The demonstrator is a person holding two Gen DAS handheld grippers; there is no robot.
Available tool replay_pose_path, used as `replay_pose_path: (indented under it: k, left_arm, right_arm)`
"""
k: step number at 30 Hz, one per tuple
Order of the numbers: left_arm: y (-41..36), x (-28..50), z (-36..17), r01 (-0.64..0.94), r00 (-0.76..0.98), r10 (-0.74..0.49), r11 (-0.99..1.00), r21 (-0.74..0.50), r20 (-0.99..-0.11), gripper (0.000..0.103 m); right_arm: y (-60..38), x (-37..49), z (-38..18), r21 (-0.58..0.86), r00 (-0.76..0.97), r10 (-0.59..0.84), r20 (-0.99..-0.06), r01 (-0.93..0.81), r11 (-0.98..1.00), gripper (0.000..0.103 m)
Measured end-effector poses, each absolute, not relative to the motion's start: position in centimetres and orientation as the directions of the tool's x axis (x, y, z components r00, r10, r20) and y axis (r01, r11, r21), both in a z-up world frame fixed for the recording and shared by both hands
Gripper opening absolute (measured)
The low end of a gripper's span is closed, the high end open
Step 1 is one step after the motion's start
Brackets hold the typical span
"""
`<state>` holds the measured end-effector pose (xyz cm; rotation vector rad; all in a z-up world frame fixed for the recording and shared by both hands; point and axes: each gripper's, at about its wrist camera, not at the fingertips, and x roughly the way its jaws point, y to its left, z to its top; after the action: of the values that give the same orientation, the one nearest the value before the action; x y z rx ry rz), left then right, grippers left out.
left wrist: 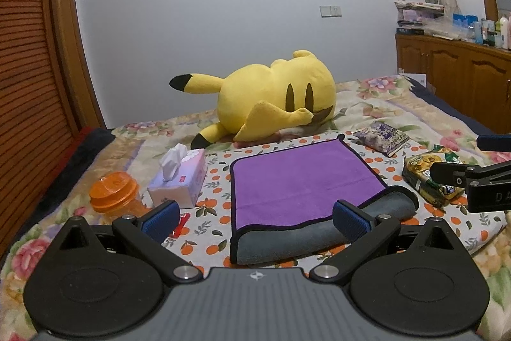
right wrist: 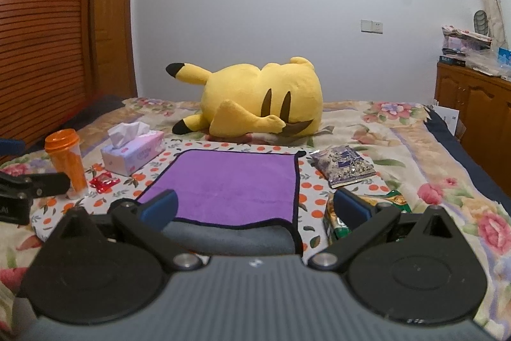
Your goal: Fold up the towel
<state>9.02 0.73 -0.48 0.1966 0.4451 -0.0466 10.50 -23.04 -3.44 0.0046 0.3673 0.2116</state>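
Purple microfibre towel (left wrist: 300, 178) lies flat on the orange-print cloth (left wrist: 210, 242) on the bed, directly ahead of the left gripper (left wrist: 255, 219). Its near edge is turned back, grey underside showing as a soft roll between the two blue fingers (left wrist: 349, 219). Fingers stand wide apart, holding nothing. Outside the left finger: tissue box (left wrist: 179, 178), orange-lidded bottle (left wrist: 115, 194). Beyond the right finger: the right gripper's black arm (left wrist: 472, 181) above a snack bag (left wrist: 428, 174). Yellow plush (left wrist: 271, 98) sits past the towel's far edge.

Right wrist view: right gripper (right wrist: 255, 206) also spread, empty. Towel (right wrist: 230, 181) fills the gap between its fingers, the grey rolled edge (right wrist: 230, 235) closest to the camera. Green snack bag (right wrist: 338, 219) touches or nearly touches the right finger; patterned pouch (right wrist: 345, 165) farther out. Red wrapper (right wrist: 103, 182) and bottle (right wrist: 67, 158) lie off the left finger.

Judgement: fold appears begun, not finished. Best to pinch both near corners on the black piping, one gripper each, lift together and level, carry toward the far edge, and keep the right finger clear of the snack bag.
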Motion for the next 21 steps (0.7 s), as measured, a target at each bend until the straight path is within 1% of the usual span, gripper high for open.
replay_pose_path:
  k: [7, 10, 17, 21]
  left_arm:
    - [1.0, 10.9, -1.0, 0.091, 0.899, 0.005, 0.976, 0.196, -0.439, 0.103]
    - [1.3, 11.6, -1.4, 0.098, 0.889, 0.0, 0.977, 0.191, -0.457, 0.103]
    - [1.8, 13.0, -2.0, 0.138, 0.872, -0.041, 0.977, 0.165, -0.488, 0.103]
    - [1.9, 13.8, -2.4, 0.154, 0.858, -0.047, 0.974, 0.168, -0.511, 0.1]
  right_arm:
    - [-22.9, 12.1, -3.8, 0.041, 0.899, 0.222, -0.378, -0.223, 0.974, 0.103]
    - [-22.8, 12.7, -4.1, 0.042, 0.891, 0.229, -0.393, -0.231, 0.972, 0.103]
    - [-22.8, 14.5, -4.9, 0.059, 0.861, 0.247, -0.445, -0.247, 0.967, 0.103]
    - [-22.8, 15.5, -5.4, 0.065, 0.844, 0.255, -0.472, -0.255, 0.965, 0.103]
